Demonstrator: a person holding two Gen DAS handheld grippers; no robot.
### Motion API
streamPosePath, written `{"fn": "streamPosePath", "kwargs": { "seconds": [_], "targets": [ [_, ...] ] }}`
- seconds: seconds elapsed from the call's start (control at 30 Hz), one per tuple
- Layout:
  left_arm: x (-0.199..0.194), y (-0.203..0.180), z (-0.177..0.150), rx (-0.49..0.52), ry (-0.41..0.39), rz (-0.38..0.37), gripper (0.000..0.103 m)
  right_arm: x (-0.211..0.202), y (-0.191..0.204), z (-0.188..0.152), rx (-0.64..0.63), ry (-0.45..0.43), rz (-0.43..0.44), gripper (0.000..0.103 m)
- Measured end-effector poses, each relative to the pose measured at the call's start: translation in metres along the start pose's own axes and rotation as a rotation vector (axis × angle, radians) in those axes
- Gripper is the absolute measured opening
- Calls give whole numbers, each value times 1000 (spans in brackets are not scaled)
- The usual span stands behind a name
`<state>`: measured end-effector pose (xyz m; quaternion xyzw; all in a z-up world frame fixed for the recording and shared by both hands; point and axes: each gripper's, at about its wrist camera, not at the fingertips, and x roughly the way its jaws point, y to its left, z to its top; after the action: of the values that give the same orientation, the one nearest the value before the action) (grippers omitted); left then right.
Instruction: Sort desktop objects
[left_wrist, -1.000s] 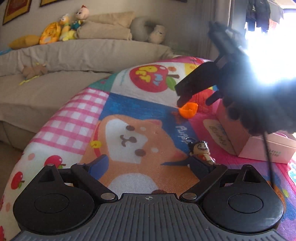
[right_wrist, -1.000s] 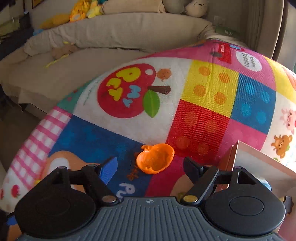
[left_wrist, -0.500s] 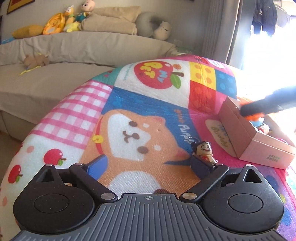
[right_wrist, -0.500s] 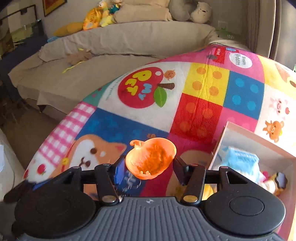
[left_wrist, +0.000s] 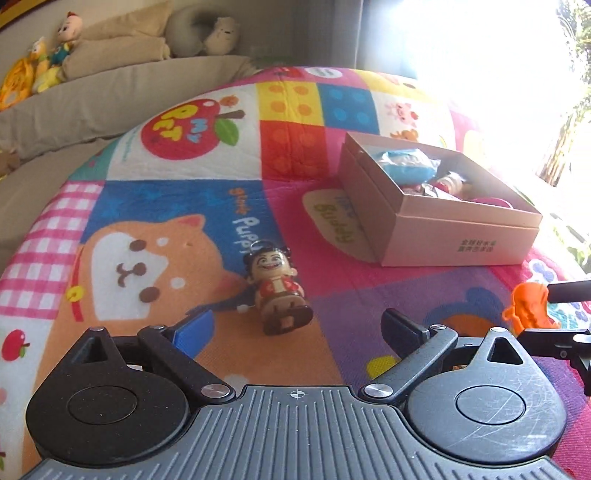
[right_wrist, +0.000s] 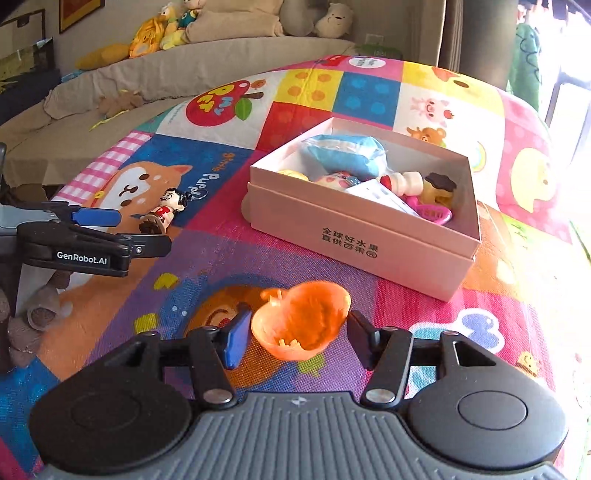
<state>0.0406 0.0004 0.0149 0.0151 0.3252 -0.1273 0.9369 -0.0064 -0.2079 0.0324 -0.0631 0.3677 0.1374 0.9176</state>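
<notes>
My right gripper (right_wrist: 295, 338) is shut on an orange pumpkin-shaped shell (right_wrist: 301, 325) and holds it above the mat, in front of the pink box (right_wrist: 354, 240). The shell also shows in the left wrist view (left_wrist: 528, 308) at the far right. The box (left_wrist: 458, 240) holds several toys, among them a blue pouch (right_wrist: 343, 153). My left gripper (left_wrist: 295, 328) is open; a small figure keychain (left_wrist: 277, 290) lies on the mat between and just beyond its fingers. The right wrist view shows the figure (right_wrist: 162, 214) beside the left gripper (right_wrist: 96, 236).
The colourful play mat (left_wrist: 184, 192) covers the surface and drops off at its rounded edges. A beige sofa (right_wrist: 207, 62) with plush toys stands behind. Strong window glare fills the upper right of the left wrist view.
My right gripper closed on the orange shell, lifted it off the mat and carried it back toward the front of the box. My left gripper moved right, so the figure now lies between its fingers.
</notes>
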Motion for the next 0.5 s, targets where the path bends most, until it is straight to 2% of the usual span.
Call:
{"fn": "streamPosePath", "kwargs": {
  "seconds": [0.03, 0.17, 0.23, 0.33, 0.43, 0.5],
  "targets": [
    [0, -2, 1, 11, 2, 2, 100, -2, -1, -4, 9, -16, -4, 81],
    [0, -4, 5, 22, 19, -8, 100, -8, -5, -15, 32, -82, -47, 90],
    [4, -4, 6, 17, 32, -13, 100, -7, -10, -20, 62, -84, -55, 96],
    [12, -9, 8, 11, 53, -16, 100, -1, -17, -28, 103, -57, -54, 97],
    [15, -18, 9, 10, 60, -71, 100, 4, -22, -34, 139, -25, -48, 100],
    [12, -24, 9, 18, 56, -144, 100, 7, -22, -38, 160, -20, -41, 103]
  ]
}}
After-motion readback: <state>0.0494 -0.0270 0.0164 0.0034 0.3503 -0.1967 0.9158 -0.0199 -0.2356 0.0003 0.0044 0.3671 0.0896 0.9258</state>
